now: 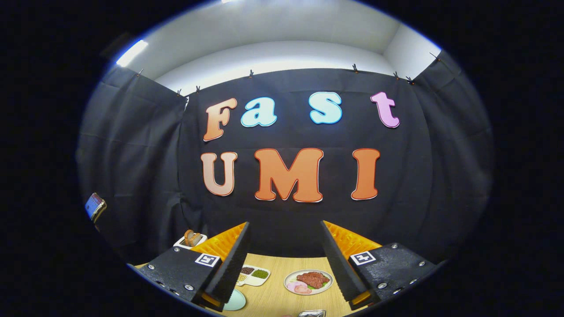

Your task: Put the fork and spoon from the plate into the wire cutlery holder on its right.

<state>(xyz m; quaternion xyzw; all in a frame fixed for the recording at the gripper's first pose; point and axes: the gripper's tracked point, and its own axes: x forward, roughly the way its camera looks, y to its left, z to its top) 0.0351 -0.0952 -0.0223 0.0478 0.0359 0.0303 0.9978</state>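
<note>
My gripper (pixel 285 224) is open and held high above a wooden table (pixel 273 295), with nothing between its fingers. A pale green plate (pixel 235 301) peeks out from under the left finger at the near edge of the table; what lies on it is hidden. A small shiny metal object (pixel 312 313) shows at the very near edge between the fingers, cut off too much to tell what it is.
Between the fingers lie a flat plate picture with meat (pixel 308 281) and a white divided tray with beans (pixel 253 274). A white holder with a brown item (pixel 191 239) stands beyond the left finger. A phone (pixel 95 206) hangs on the left cloth wall.
</note>
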